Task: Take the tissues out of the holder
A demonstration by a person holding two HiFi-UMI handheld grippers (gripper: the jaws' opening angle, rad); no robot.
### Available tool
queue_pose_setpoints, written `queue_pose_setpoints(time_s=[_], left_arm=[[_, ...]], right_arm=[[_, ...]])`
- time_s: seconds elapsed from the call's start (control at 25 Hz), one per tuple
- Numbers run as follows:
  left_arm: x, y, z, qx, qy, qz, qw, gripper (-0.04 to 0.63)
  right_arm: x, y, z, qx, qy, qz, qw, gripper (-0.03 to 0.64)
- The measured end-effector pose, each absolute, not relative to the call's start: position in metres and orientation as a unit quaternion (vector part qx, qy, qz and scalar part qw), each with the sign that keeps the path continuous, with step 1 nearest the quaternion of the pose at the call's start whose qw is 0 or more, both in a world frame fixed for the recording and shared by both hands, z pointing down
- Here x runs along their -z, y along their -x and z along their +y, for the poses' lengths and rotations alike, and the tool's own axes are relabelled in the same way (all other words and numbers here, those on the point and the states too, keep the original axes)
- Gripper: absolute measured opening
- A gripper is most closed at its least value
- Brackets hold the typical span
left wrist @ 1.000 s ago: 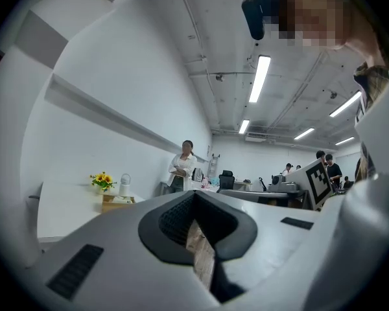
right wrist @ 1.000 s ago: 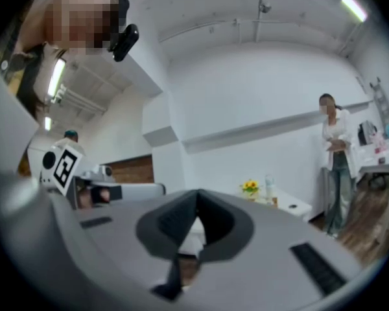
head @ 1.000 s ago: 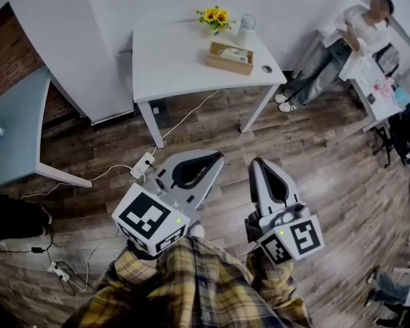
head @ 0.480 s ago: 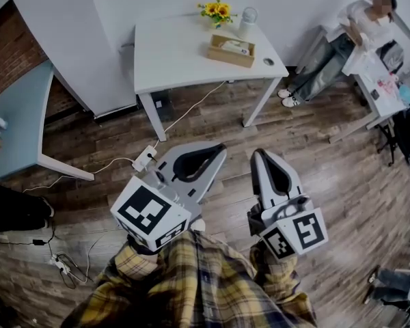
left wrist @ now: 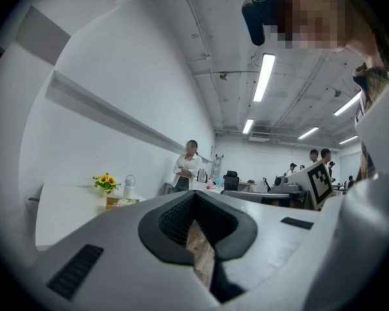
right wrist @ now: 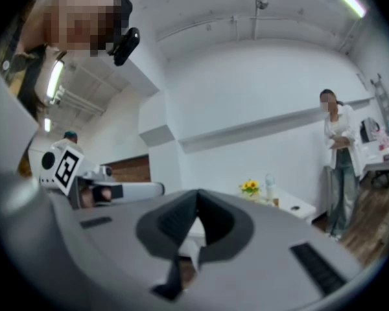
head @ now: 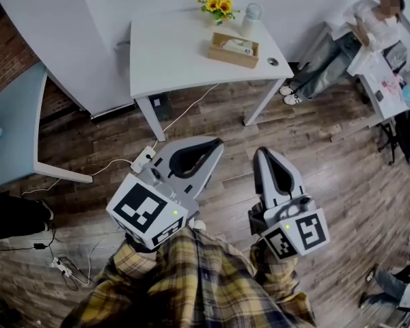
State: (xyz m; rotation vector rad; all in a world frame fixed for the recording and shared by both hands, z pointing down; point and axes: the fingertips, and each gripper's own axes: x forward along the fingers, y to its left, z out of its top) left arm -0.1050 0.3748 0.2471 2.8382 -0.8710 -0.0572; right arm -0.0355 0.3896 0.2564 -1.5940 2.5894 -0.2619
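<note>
Markings: black-and-white square codes on each marker cube (head: 147,212).
Left gripper (head: 216,144): fingers (left wrist: 110,245) were together, holding nothing.
Right gripper (head: 262,153): fingers were together, empty.
Tissues (head: 238,44): sat in the wooden holder (head: 231,55) on the white tabletop (head: 171,53), near the sunflowers (head: 216,6), well apart from both grippers.

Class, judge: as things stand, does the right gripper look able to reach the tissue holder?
Probably not yet. The right gripper hangs over wooden floor, well short of the white table bearing the tissue holder. Nothing seems to block the way, so stepping closer should do.
</note>
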Motion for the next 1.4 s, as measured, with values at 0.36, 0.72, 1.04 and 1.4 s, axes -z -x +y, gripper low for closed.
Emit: queue_pose_setpoints(time_s=[0.36,0.72,1.04,1.4], left_arm=[[-0.237,0.107,0.276,0.027,-0.963,-0.258,0.077,0.014],[-0.238,0.111,0.211,0.02,-0.971,-0.225,0.081,0.014],[-0.251,0.109,0.168,0.014,-0.971,-0.217,0.098,0.014],[-0.261,0.07,0.109,0.011,-0.968,-0.232,0.093,0.013]], right_arm=[[-0.25,0.04,0.297,0.077,0.549,0.831,0.044,0.012],[-0.249,0.052,0.229,0.077,0.572,0.816,0.046,0.012],[-0.261,0.049,0.191,0.096,0.581,0.807,0.038,0.012],[-0.272,0.001,0.136,0.108,0.575,0.81,0.041,0.012]])
